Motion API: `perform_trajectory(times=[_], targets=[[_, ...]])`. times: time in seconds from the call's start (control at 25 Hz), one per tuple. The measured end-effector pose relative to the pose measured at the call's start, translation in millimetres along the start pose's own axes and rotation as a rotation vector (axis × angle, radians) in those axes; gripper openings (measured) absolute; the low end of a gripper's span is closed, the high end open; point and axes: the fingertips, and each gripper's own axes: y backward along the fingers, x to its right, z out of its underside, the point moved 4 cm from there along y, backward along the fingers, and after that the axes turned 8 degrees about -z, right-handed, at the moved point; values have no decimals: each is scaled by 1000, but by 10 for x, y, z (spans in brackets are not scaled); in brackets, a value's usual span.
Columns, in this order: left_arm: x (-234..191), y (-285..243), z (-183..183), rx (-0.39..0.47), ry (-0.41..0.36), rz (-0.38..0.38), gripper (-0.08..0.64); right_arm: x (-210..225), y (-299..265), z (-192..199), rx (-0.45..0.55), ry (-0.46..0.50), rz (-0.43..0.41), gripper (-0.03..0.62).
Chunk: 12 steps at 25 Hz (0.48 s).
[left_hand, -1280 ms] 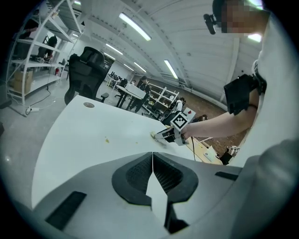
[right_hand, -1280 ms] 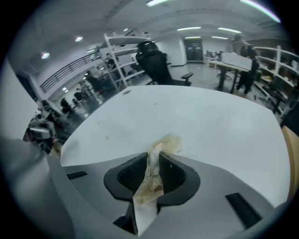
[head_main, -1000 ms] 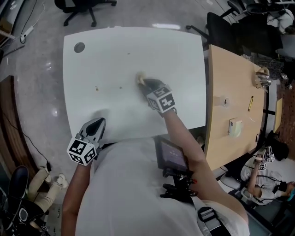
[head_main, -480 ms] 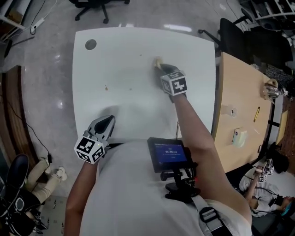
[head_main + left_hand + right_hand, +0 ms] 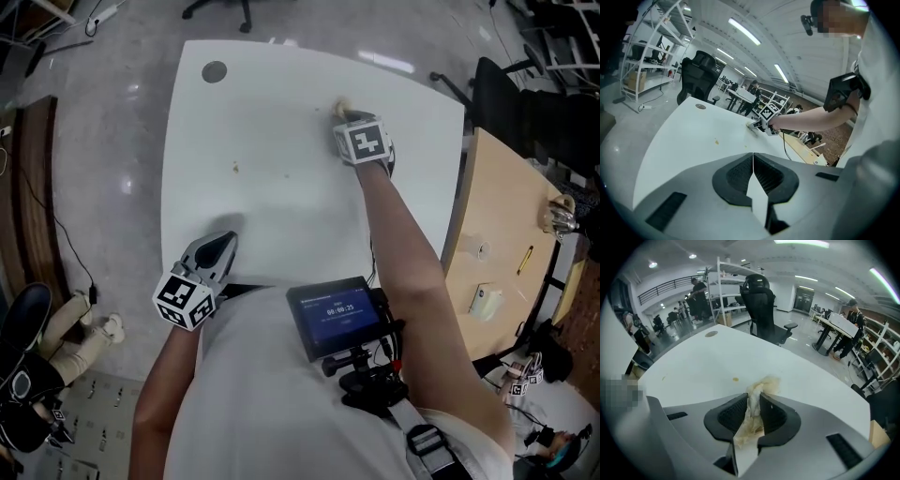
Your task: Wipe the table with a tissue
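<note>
Your right gripper (image 5: pixel 345 112) is stretched out over the far part of the white bench (image 5: pixel 272 202), arm nearly straight. Its jaws are clamped tight on a crumpled tissue (image 5: pixel 760 389), which fills the narrow gap between them. The tissue is stained yellowish-brown. One wad of it bulges out past the jaw tips, low toward the bench top, and the other end trails back between the pads.

A small yellowish spot (image 5: pixel 736 379) lies on the bench just ahead of the tissue and slightly to its left. A second speck (image 5: pixel 234 168) sits farther left, well apart from the gripper. A round grey grommet hole (image 5: pixel 214 71) marks the far left corner of the bench.

Your left gripper (image 5: pixel 220 247) hangs at the near edge of the bench, close to your body and well apart from the right one. Its jaws are pressed together with nothing between them.

A small screen (image 5: pixel 333 317) on your chest rig is lit blue. A black office chair (image 5: pixel 761 305) stands beyond the far edge of the bench.
</note>
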Motion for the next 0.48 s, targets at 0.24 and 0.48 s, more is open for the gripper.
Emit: perform_trajectory(times=[0.24, 0.48], targets=[[-46, 67, 73, -6, 16, -15, 8, -152, -82, -132, -7, 50, -10, 80], [-54, 77, 72, -8, 17, -18, 8, -563, -199, -342, 13, 160, -148, 78]])
